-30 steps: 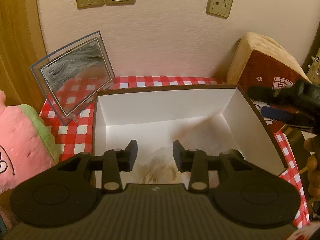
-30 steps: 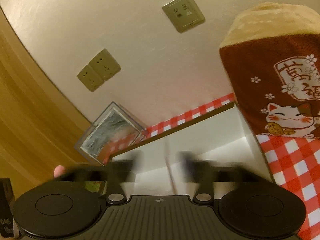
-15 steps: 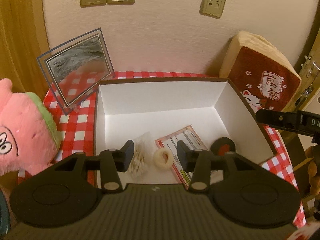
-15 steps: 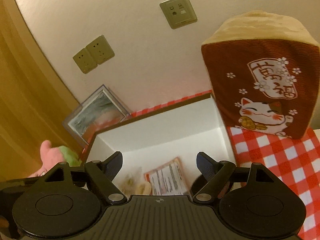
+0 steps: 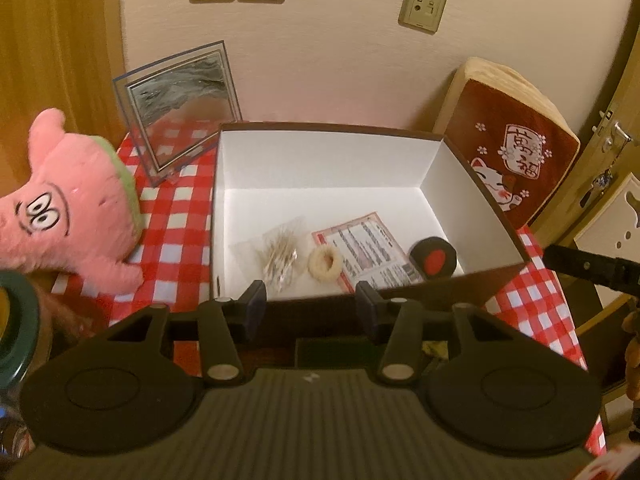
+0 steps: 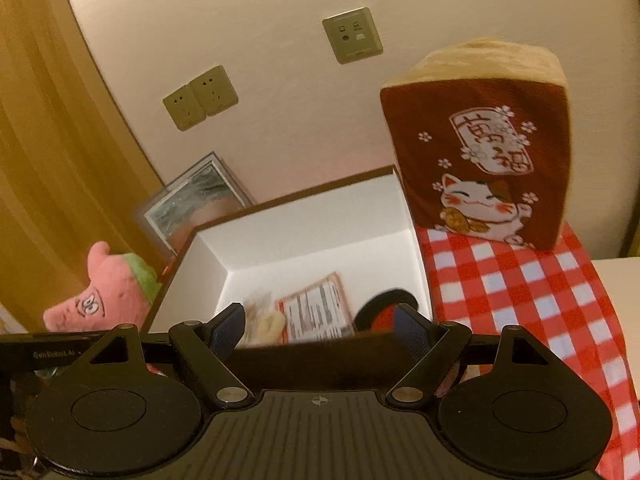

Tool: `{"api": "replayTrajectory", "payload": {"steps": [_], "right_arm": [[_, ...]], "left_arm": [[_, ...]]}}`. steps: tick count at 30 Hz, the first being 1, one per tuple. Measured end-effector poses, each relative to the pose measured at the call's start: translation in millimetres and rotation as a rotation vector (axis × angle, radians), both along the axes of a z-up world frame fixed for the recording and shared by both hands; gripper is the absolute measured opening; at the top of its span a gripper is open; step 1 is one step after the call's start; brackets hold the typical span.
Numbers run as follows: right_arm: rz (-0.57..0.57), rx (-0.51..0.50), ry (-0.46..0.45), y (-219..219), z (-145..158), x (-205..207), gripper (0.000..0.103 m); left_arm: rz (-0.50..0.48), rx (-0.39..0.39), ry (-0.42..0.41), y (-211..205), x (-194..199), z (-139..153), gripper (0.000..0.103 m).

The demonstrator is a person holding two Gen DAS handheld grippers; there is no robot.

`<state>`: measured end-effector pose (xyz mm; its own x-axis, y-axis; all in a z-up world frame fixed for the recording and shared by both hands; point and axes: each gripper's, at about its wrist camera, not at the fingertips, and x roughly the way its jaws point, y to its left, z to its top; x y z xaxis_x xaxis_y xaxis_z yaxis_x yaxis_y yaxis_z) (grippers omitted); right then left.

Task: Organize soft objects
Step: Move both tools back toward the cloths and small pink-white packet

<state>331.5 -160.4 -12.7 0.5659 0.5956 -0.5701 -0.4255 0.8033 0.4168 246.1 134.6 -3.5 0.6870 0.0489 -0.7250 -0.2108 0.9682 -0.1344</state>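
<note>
Left gripper empty, jaws just opened midway; right gripper wide, empty (both clear of the white-lined cardboard box ahead), pink plush starfish still outside, left of left gripper, likely next

A box sat on the table, its back wall near the wall behind; in it, along the front, lay a packet at the left, then a ring, a card and a disc in the front right corner. Left of the box a frame leaned at the table's back left corner, with a plush before it at the left edge. A cushion stood upright at the back right corner, just beside the box.
</note>
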Motion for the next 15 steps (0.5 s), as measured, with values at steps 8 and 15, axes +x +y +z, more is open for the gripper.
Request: {"api": "replayTrajectory", "payload": {"steps": [8, 15], "right_arm": [[0.013, -0.052, -0.019, -13.0, -3.7, -41.2, 0.081], [0.044, -0.120, -0.023, -13.9, -16.6, -74.9, 0.081]], "left_arm": [[-0.007, 0.011, 0.017, -11.6, -39.3, -8.3, 0.049], [-0.009, 0.012, 0.044, -20.8, -63.9, -21.1, 0.049]]}}
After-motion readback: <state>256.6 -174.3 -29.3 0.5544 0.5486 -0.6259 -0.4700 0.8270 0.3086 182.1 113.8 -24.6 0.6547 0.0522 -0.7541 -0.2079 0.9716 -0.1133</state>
